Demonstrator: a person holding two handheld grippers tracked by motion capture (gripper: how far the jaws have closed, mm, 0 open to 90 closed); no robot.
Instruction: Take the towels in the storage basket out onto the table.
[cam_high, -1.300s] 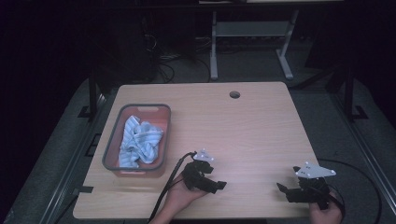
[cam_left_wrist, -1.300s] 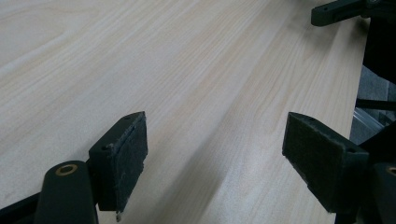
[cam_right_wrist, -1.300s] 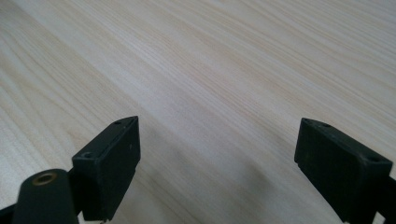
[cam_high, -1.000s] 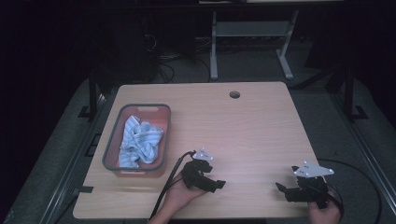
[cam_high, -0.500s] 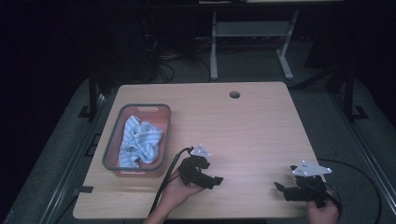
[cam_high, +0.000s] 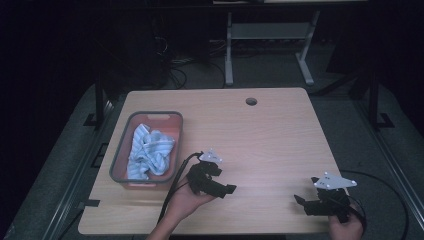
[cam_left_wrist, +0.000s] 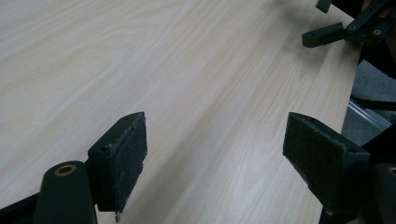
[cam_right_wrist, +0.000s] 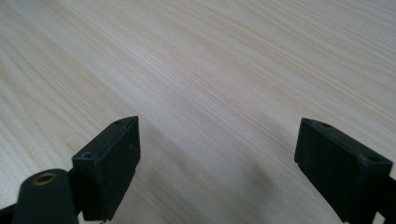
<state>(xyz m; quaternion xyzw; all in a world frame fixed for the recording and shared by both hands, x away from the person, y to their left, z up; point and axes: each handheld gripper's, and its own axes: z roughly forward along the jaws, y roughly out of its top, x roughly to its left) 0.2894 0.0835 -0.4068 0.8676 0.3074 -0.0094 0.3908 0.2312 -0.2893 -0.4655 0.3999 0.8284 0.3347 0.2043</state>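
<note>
My left gripper (cam_high: 220, 184) hovers low over the wooden table (cam_high: 260, 135), just right of a grey bin (cam_high: 120, 155), and is open with nothing between its pads (cam_left_wrist: 126, 154). The bin holds a crumpled blue-and-white striped cloth (cam_high: 147, 150). My right gripper (cam_high: 305, 204) rests near the table's front right corner, open and empty, its jaws wide apart over bare wood (cam_right_wrist: 215, 93). In the left gripper view the right gripper (cam_left_wrist: 345, 30) shows at the top right.
A round cable hole (cam_high: 251, 101) sits near the table's far edge. A metal stand (cam_high: 265, 35) and cables stand on the dark floor behind. Each gripper trails a black cable (cam_high: 172, 192) off the front edge.
The left gripper has shifted slightly toward the bin and away from the front edge. The right gripper has barely moved.
</note>
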